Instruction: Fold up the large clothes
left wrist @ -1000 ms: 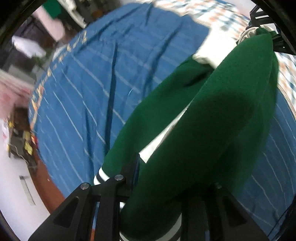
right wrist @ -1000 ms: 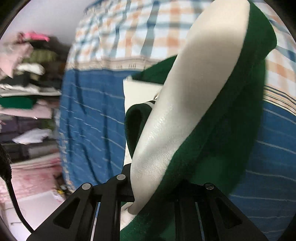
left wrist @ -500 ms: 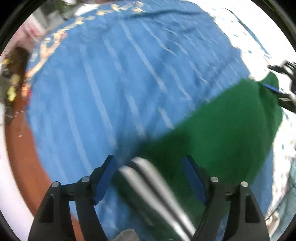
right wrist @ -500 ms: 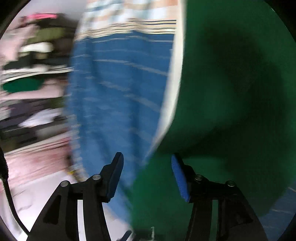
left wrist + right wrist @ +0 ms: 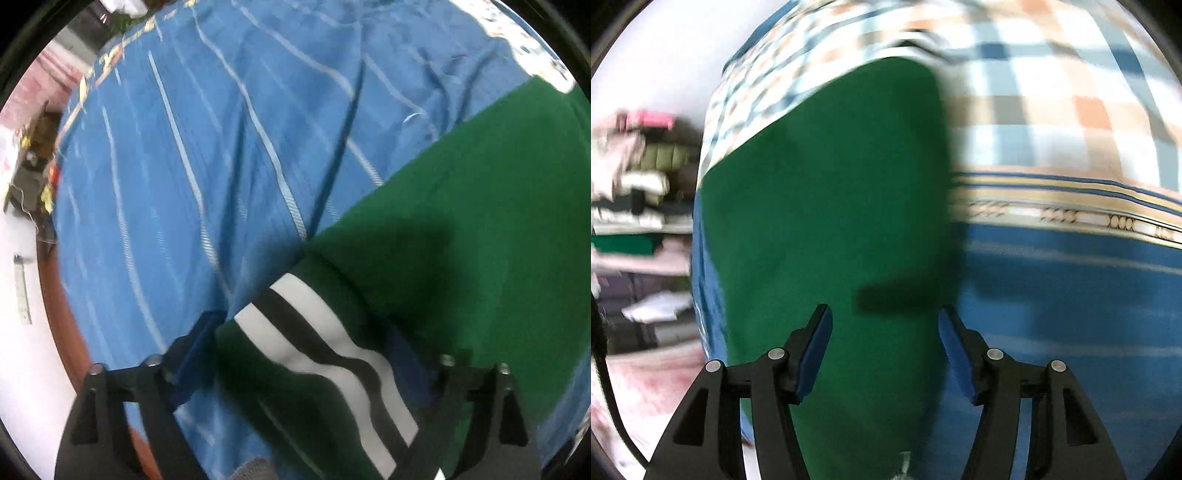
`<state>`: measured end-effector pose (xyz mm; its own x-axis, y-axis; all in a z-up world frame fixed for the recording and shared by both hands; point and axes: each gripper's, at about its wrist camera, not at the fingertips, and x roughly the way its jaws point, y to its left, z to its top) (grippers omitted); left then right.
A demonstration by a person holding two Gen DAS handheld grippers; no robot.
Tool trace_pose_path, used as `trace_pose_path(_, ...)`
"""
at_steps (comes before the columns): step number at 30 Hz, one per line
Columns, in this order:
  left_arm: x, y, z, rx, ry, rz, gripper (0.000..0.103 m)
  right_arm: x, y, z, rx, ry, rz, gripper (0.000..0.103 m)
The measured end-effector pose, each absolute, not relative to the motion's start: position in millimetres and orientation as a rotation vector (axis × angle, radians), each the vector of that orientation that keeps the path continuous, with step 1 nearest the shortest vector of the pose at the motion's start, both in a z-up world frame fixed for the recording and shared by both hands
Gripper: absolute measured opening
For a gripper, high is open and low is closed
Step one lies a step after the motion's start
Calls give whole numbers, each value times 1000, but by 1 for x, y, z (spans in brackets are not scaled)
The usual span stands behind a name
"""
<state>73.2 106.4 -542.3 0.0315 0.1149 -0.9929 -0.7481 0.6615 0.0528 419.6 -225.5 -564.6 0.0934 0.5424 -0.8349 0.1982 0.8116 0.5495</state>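
Jacket lies spread on the blue bedspread, its striped hem between our left gripper's parted jaws. Our right gripper has also just opened, over the green cloth, gripping nothing. We judge the fold may slacken or crease if a pad snags the hem on withdrawal.

Blue striped bedspread; shelves of folded clothes beside it.

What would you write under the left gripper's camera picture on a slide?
Left gripper open above the striped cuff of a green jacket lying on a blue striped bedspread.
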Motion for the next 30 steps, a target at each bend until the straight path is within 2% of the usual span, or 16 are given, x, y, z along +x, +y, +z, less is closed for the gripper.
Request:
trace_pose_path(2, 74, 113, -545, -621, 1384, 721, 99, 434, -236, -594, 740, 1453, 354, 62)
trace_pose_path(3, 74, 116, -546, -631, 1387, 717, 100, 442, -237, -608, 794, 1446, 386, 68)
trace_pose_path(5, 77, 118, -547, -609, 1389, 707, 101, 455, -231, -629, 889, 1426, 458, 73)
trace_pose_path(8, 83, 119, -547, -553, 1394, 690, 101, 469, -211, -637, 886, 1379, 502, 71)
trace_pose_path(10, 87, 120, -546, -516, 1401, 674, 101, 470, -202, -637, 880, 1387, 512, 27)
trace_pose_path(12, 92, 122, -544, -479, 1413, 657, 101, 459, -202, -621, 893, 1349, 456, 16)
trace_pose_path(13, 95, 123, -542, -465, 1419, 649, 101, 454, -204, -614, 900, 1333, 441, 14)
trace_pose_path(18, 112, 133, -524, -423, 1424, 590, 101, 386, -266, -556, 1102, 1256, 270, 12)
trace_pose_path(25, 114, 150, -466, -448, 1344, 455, 101, 181, -388, -489, 1232, 1158, -93, 12)
trace_pose_path(30, 87, 165, -454, -415, 1346, 422, 101, 49, -443, -492, 1267, 1210, -363, 13)
